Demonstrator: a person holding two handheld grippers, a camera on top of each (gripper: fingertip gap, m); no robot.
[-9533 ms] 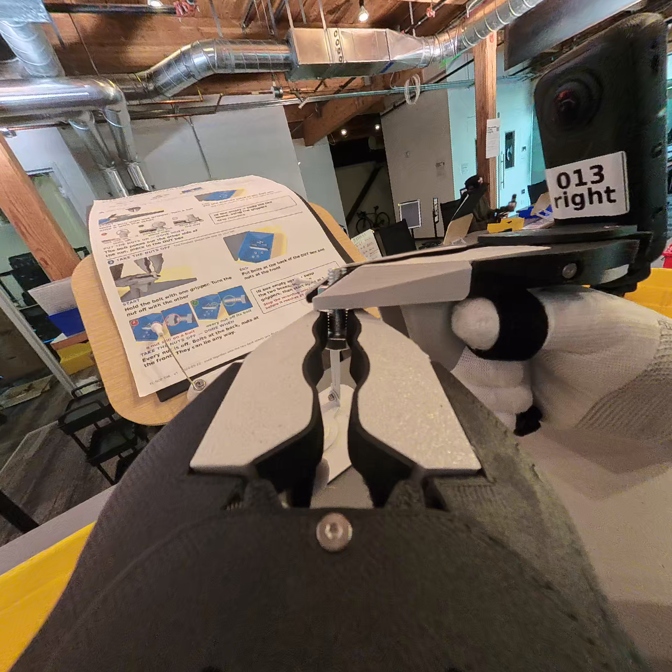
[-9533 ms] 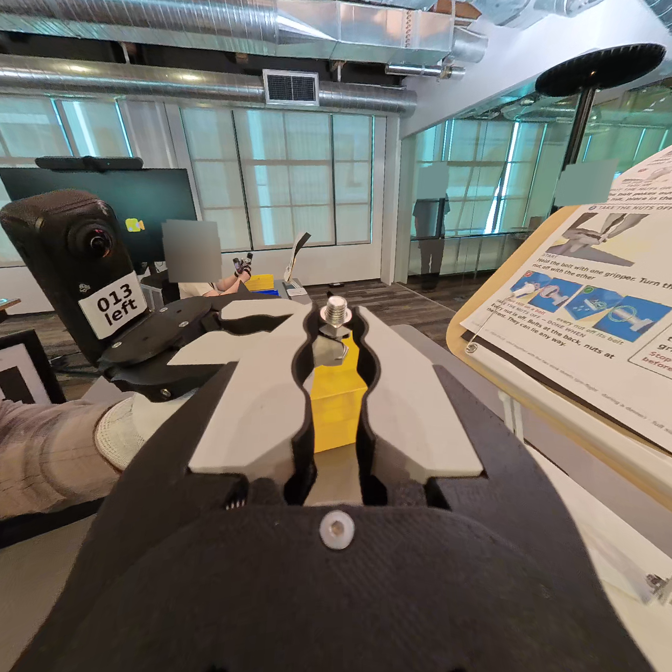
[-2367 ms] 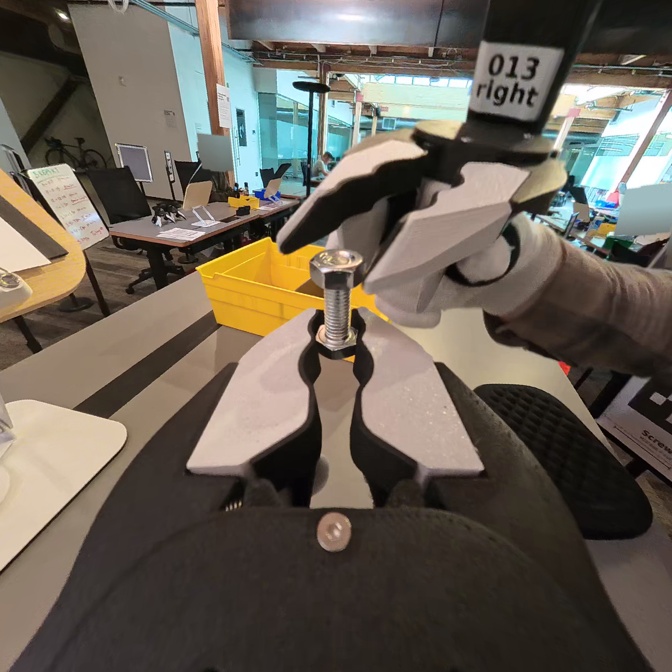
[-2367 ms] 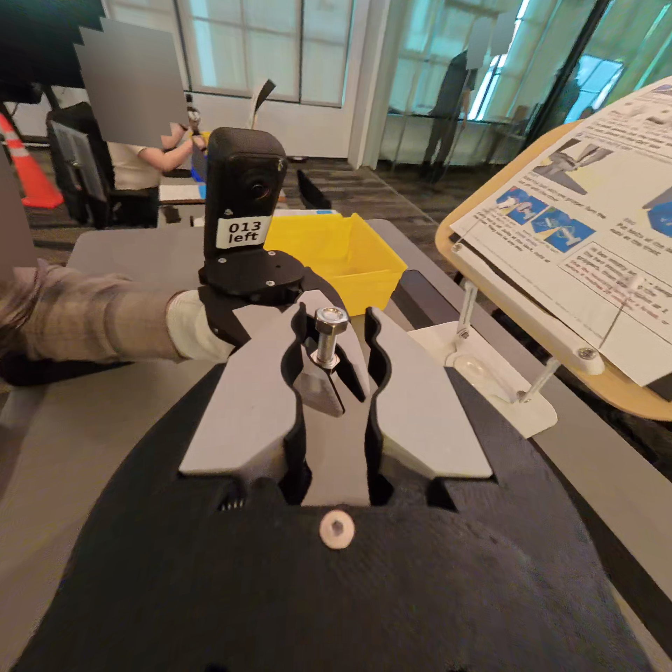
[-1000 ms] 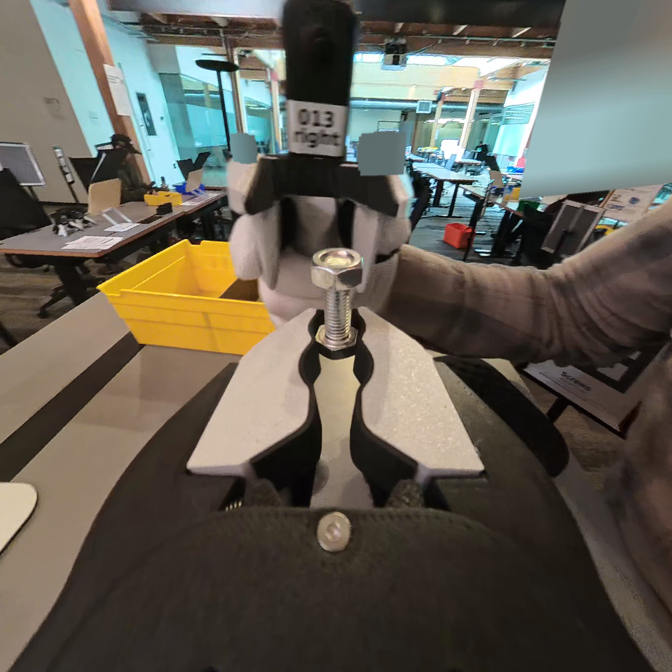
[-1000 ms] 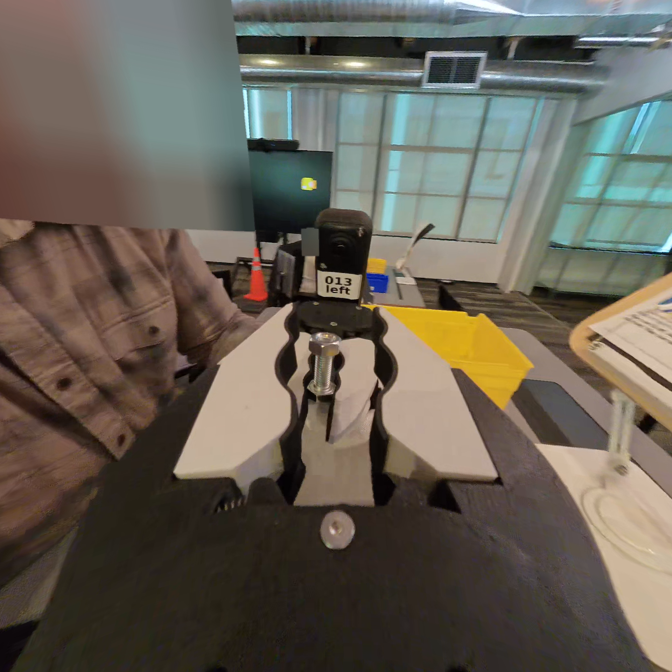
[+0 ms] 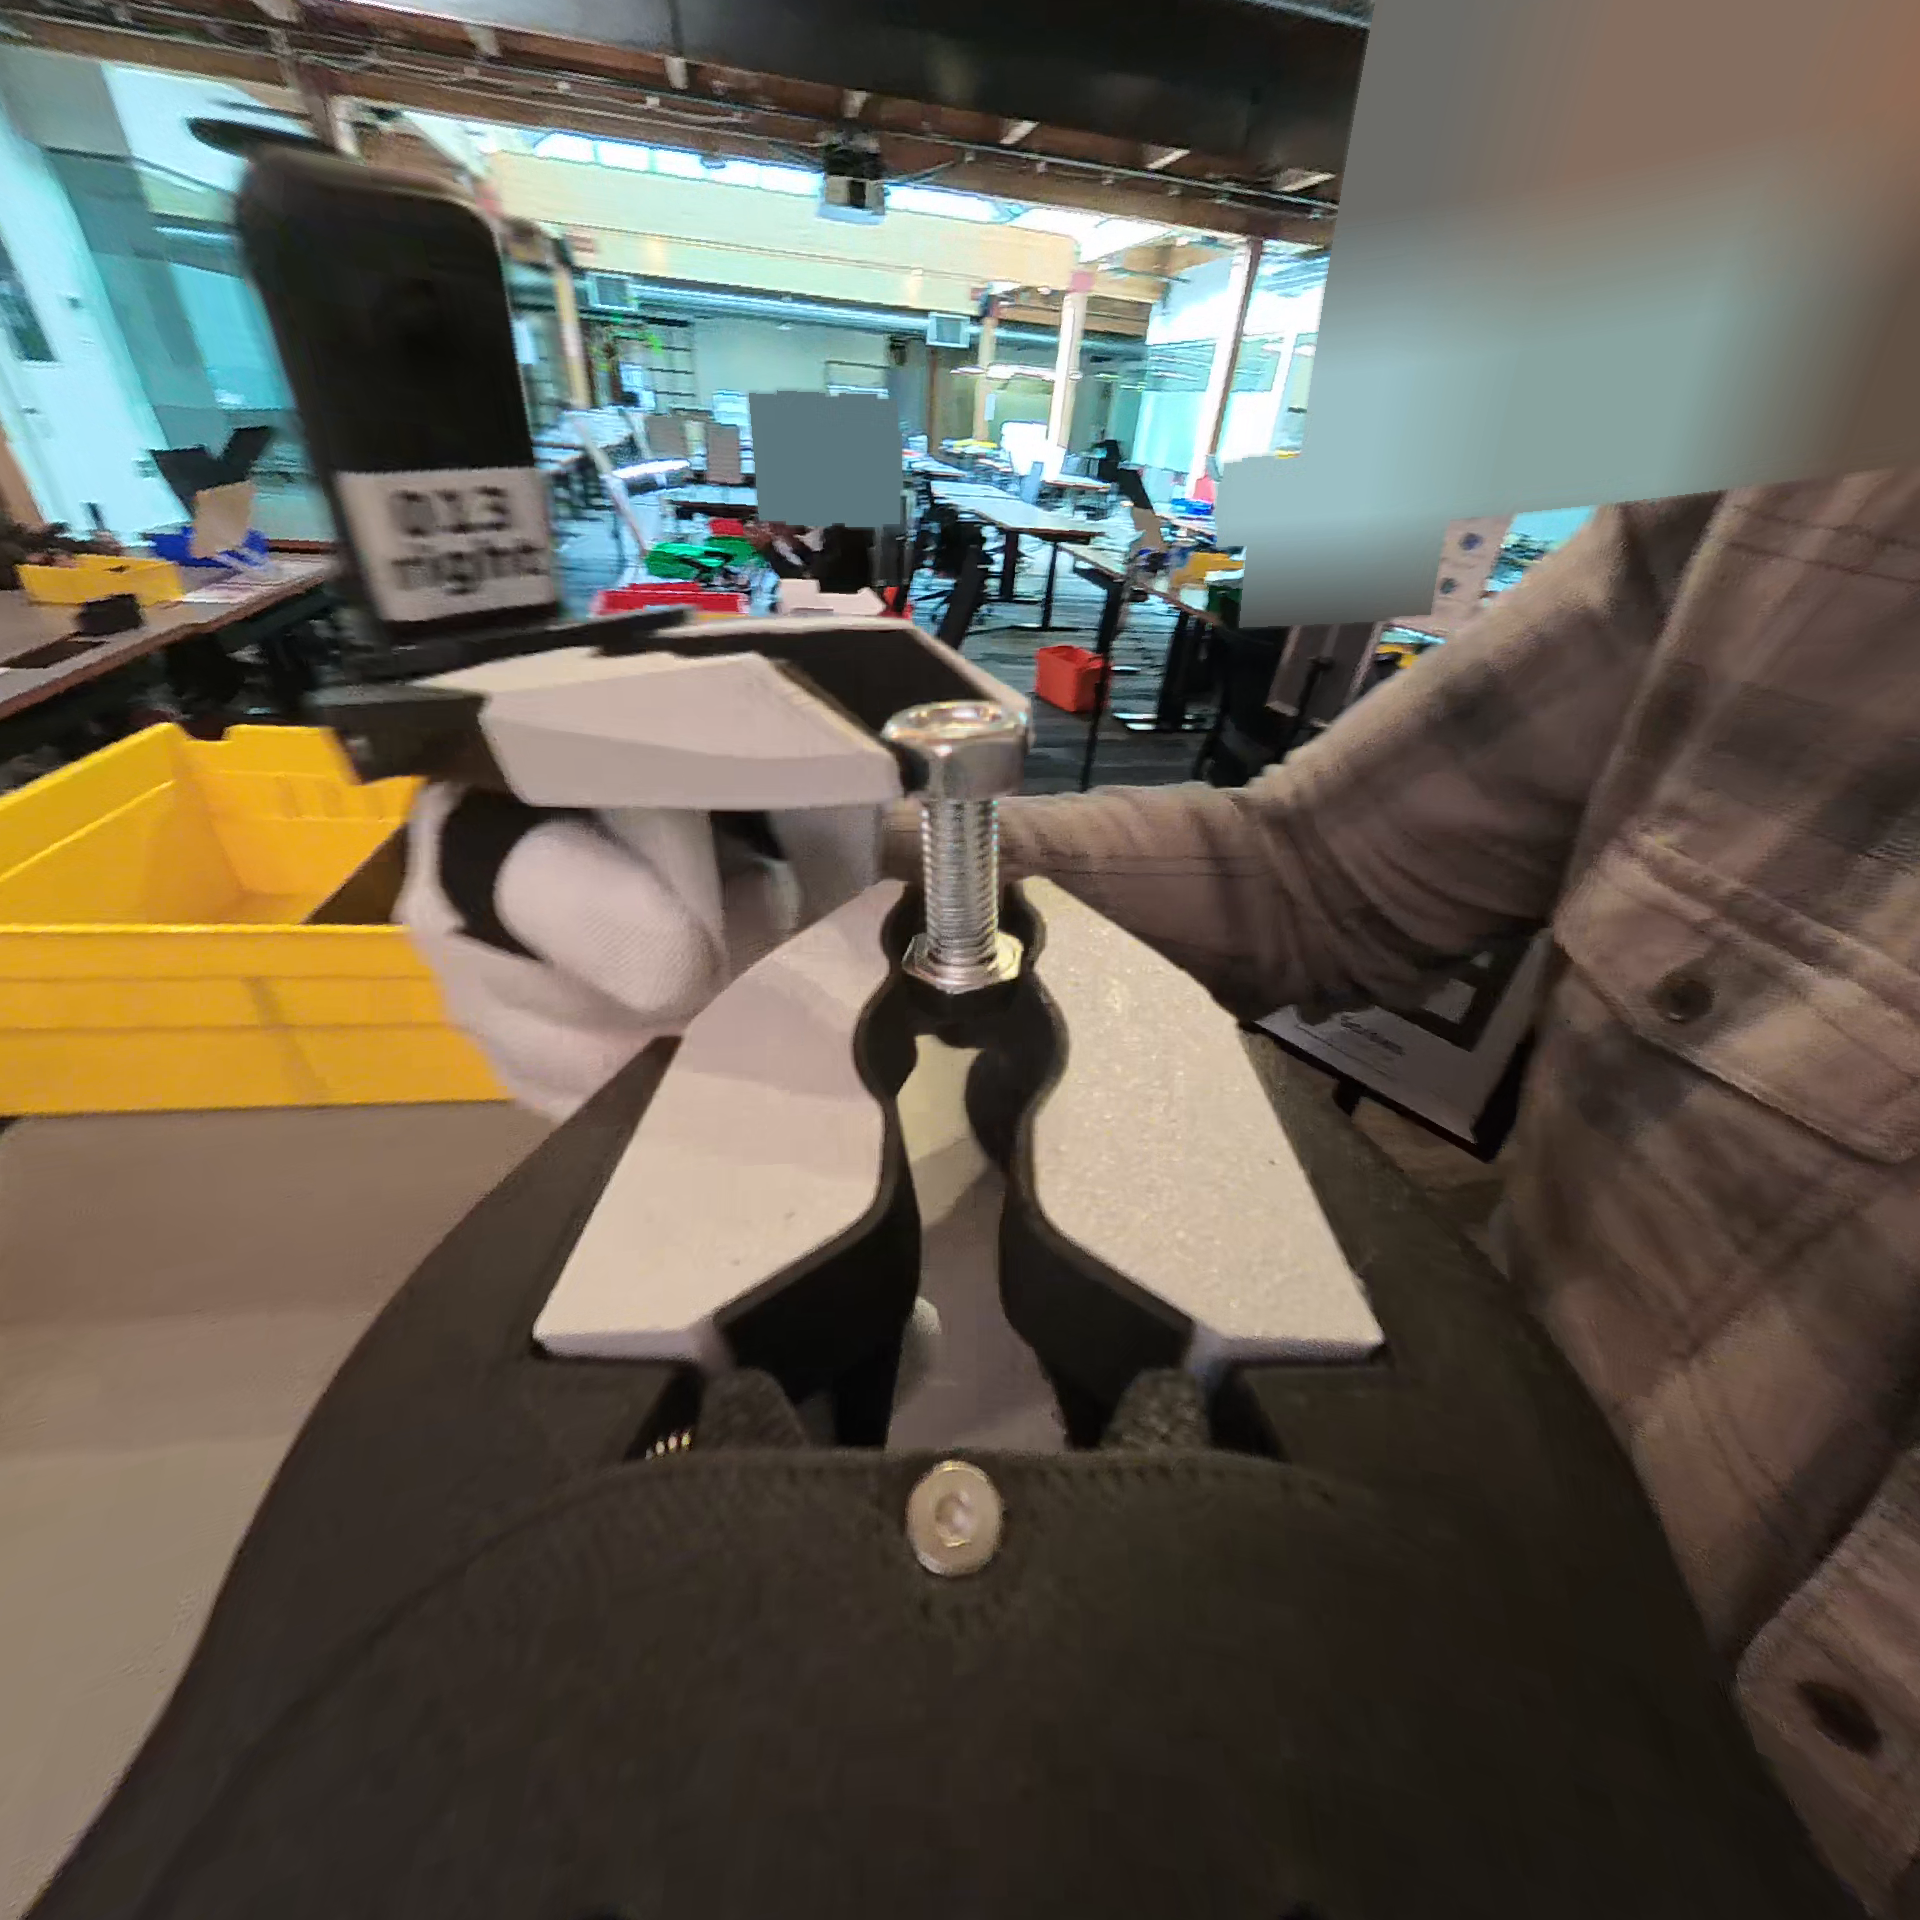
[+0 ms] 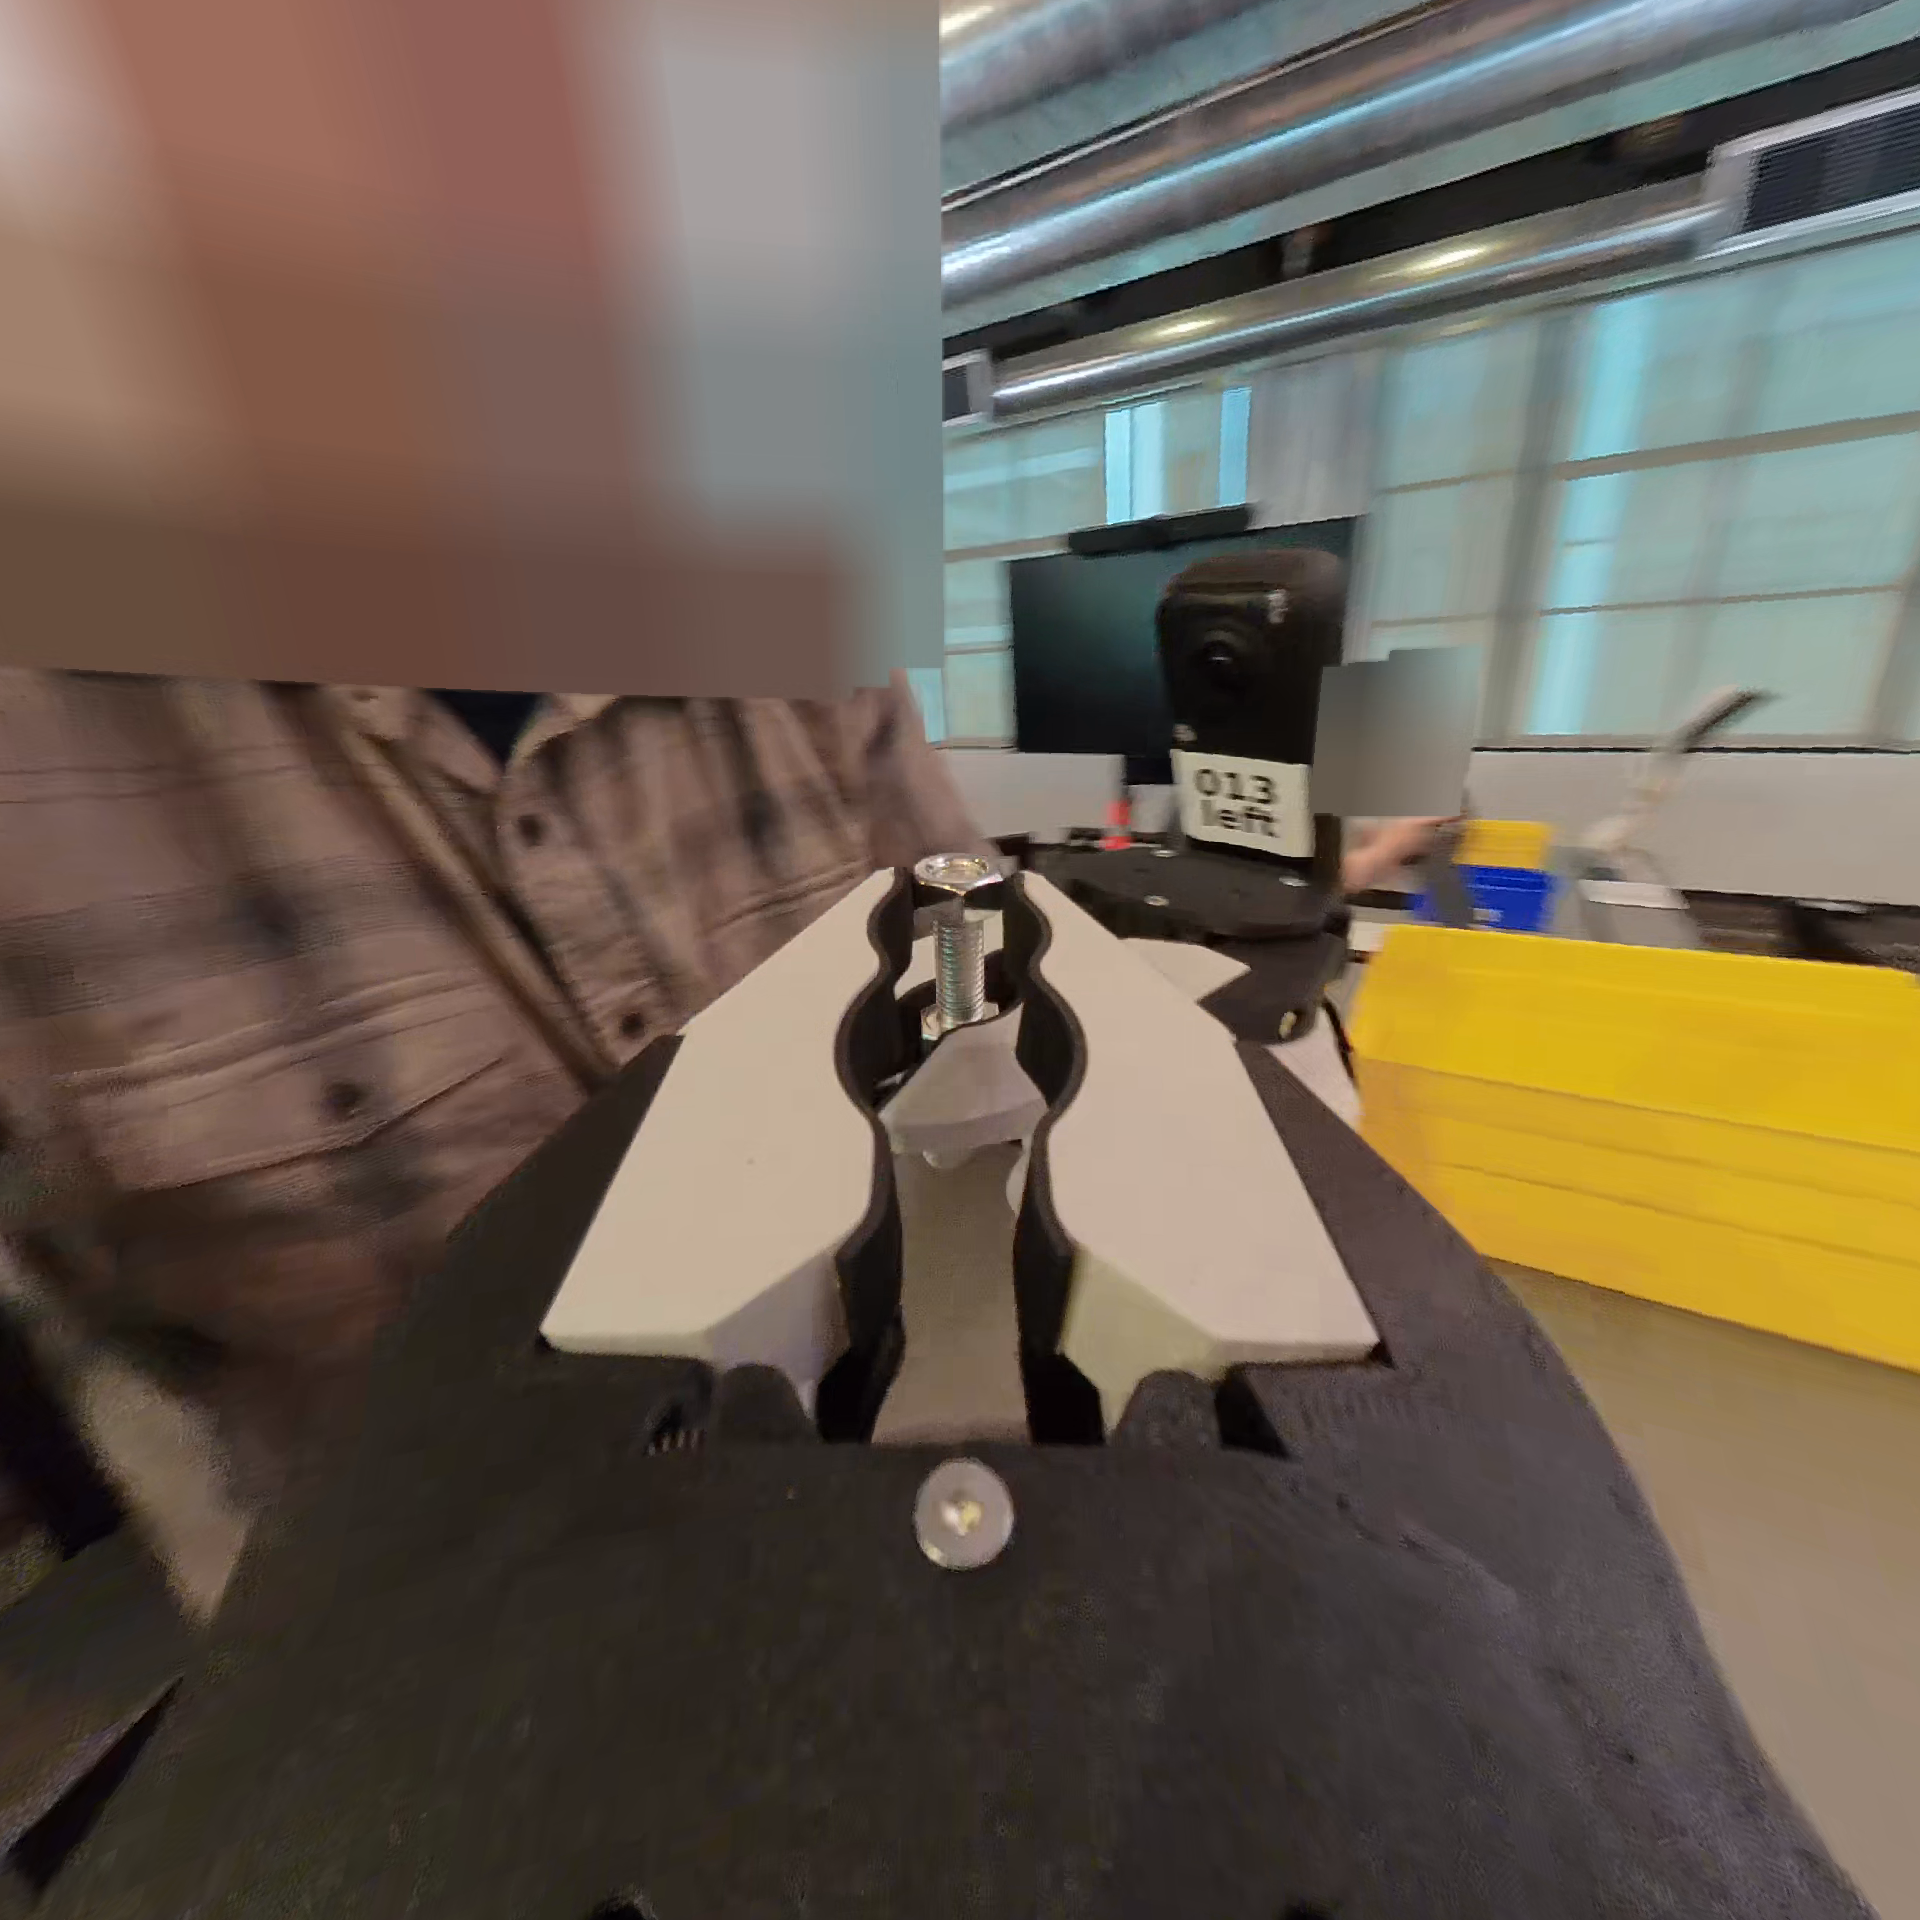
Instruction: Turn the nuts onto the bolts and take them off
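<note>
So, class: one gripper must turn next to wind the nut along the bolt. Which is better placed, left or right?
Right, probably. The right gripper is shut on the bolt at its hex head, a firm purchase for turning. The left gripper is shut on the nut at the thread's far end, so it can simply hold steady.

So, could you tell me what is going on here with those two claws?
A person in a plaid shirt holds a bolt between two hand-held claws. The left claw is shut on the nut at the bolt's lower end; the right claw is shut on the hex head. A yellow bin sits on the table behind.
</note>
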